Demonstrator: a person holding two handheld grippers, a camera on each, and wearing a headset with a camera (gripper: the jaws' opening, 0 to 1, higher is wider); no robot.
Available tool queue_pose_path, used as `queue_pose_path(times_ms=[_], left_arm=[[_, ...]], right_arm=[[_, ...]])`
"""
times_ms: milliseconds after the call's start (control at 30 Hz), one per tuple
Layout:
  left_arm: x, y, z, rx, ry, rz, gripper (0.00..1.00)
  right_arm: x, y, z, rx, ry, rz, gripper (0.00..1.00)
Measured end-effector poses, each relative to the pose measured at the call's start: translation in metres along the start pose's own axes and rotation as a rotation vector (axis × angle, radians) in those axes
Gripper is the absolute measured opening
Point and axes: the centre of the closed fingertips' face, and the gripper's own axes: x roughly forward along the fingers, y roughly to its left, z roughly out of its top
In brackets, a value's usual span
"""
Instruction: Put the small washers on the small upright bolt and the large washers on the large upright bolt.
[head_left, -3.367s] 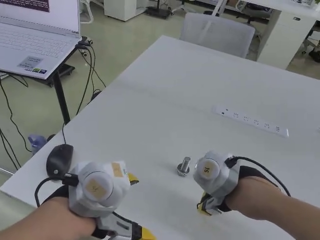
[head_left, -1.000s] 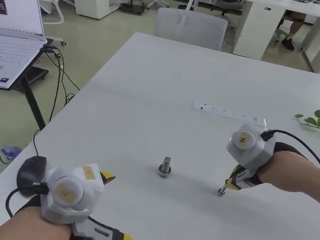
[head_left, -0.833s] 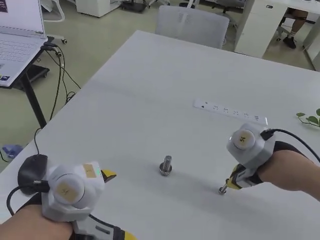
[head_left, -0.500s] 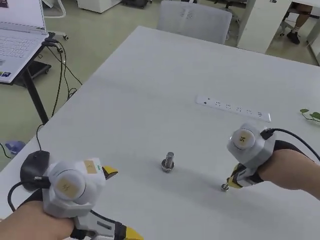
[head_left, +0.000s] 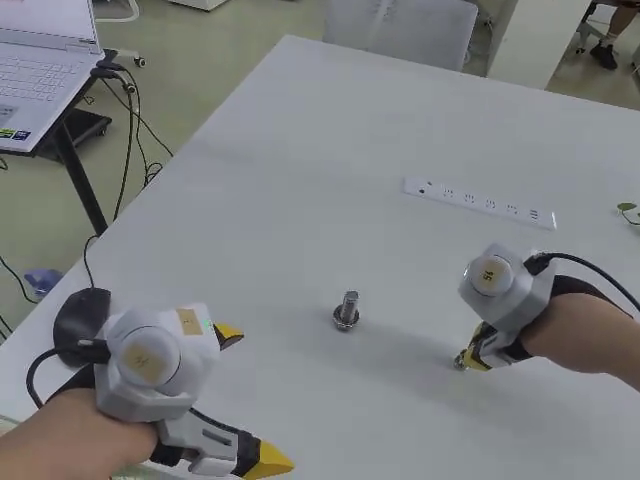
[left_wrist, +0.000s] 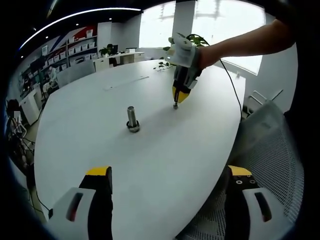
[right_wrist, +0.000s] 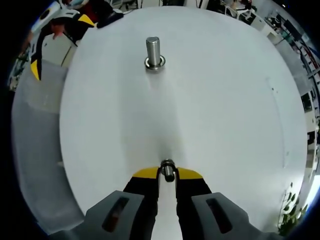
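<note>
Closest to me, my left gripper (head_left: 250, 398) hangs over the near edge of the tabletop (head_left: 330, 150). Its fingers (left_wrist: 97, 175) are spread wide and released, with nothing between them. Just to its left, at the table edge, a black mouse (head_left: 80, 315) lies with its cable trailing toward me.

Further in, near the middle of the tabletop, the large bolt (head_left: 346, 311) stands upright on its head, threaded end up, free of both grippers. In the left gripper view it sits ahead and slightly left of centre.

To the right of that, and well apart from it, my right gripper (head_left: 470, 360) points down at the tabletop. Its fingers are clenched on the small bolt (right_wrist: 167, 170), which I see pinched between the yellow tips in the right gripper view. From the left gripper view the small bolt hangs upright below those tips with its lower end at the surface. I cannot tell whether it actually touches.

Beyond both bolts a white power strip (head_left: 478, 202) lies flat across the tabletop. Off the table to the far left, an open laptop (head_left: 40, 50) rests on a stand, and a grey chair (head_left: 410, 25) is at the far end.
</note>
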Motion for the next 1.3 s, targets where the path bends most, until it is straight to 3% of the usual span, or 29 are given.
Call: queue_pose_path(times_ms=[367,1300], left_arm=[[-0.002,-0.001,-0.007,-0.010,0.015,-0.006,0.92],[-0.002,-0.001,-0.006,-0.020,0.012,-0.017,0.89]], right_arm=[[0.007,0.000,-0.001,-0.004,0.007,0.004,0.12],[0.013,0.000,-0.002,0.004,0.025,0.028,0.13]])
